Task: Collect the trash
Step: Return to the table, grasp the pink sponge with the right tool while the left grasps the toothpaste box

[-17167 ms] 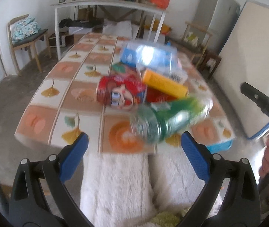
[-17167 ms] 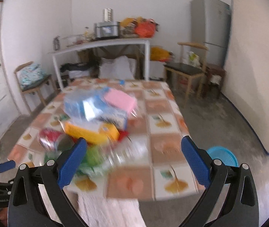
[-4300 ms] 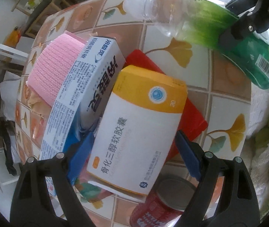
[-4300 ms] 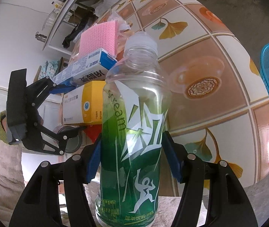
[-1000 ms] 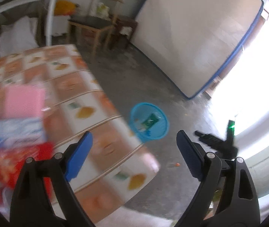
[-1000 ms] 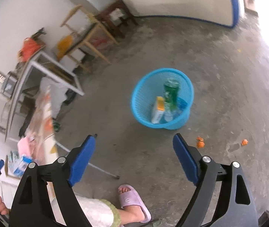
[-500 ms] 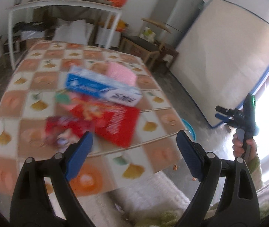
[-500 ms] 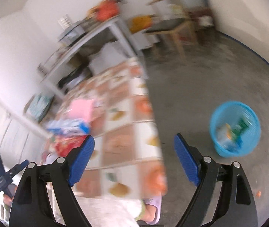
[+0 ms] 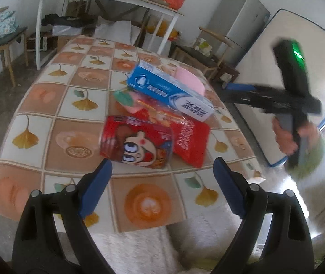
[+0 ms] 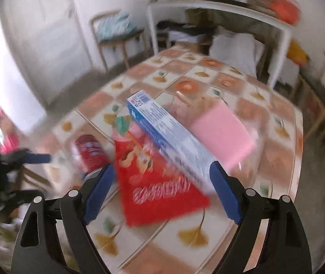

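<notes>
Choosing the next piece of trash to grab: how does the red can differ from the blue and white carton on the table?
The red can is a short cylinder with a cartoon face; the blue and white carton is a long, thin box with printed text. The can lies on its side on the tablecloth, nearest the left gripper; the carton sits farther back, propped on the red packet and the pink item. Neither is gripped, and both lie in one pile.
</notes>
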`<state>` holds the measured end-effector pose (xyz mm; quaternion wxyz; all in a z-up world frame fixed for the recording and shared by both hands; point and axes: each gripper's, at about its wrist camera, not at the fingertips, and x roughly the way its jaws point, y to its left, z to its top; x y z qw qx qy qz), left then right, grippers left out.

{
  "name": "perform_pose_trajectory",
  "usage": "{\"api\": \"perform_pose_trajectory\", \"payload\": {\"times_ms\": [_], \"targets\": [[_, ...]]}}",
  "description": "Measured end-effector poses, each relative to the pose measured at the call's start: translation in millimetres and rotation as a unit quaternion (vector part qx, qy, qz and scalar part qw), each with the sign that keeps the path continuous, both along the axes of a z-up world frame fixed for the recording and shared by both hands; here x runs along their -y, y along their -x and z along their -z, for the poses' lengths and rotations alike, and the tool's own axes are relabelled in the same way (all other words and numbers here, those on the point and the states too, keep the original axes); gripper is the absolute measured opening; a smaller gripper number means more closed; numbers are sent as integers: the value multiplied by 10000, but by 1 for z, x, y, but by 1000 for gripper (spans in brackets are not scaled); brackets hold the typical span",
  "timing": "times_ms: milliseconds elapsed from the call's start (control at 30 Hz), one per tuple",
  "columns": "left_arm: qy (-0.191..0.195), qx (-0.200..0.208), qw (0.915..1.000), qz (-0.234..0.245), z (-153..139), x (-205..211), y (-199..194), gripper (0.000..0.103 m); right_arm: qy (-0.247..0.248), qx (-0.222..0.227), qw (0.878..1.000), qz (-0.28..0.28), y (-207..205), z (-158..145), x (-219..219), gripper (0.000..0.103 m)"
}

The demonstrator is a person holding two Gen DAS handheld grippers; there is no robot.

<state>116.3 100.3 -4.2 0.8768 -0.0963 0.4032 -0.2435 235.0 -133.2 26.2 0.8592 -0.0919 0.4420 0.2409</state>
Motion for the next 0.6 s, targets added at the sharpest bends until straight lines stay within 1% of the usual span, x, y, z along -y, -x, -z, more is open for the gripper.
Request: {"api": "perform_pose_trajectory", "payload": {"times_ms": [33,133,267,300,333,367,400,433,500,600], "targets": [[-27,52,10000,-42,0,-1,0,86,255,-13,9996,-144,-12,6,-13,83],[38,158,9998,-89,-1,-3,0,86,716,-101,9969,-301,-44,21,-38,83],[209,242,9995,-53,0,-7,-2,85,1124,-303,9924,-402,-74,43,-51,82],[245,249,9994,-30,0,-7,-2,81,1231,-363,9908,-421,-80,48,-54,76],[267,246,9993,-4,1,-7,-3,77,1292,-408,9898,-431,-83,52,-54,73],[303,228,9993,31,3,-7,-4,76,1390,-496,9880,-457,-86,56,-56,66],[346,205,9992,69,4,-7,-4,72,1392,-534,9877,-469,-87,58,-57,60],[412,175,9989,129,6,-7,-5,70,1398,-558,9875,-470,-87,58,-56,59],[507,135,9984,204,8,-8,-5,64,1400,-545,9877,-425,-87,57,-57,52],[640,106,9975,294,8,-7,-5,61,1181,-664,9905,-251,-82,46,-53,42]]}}
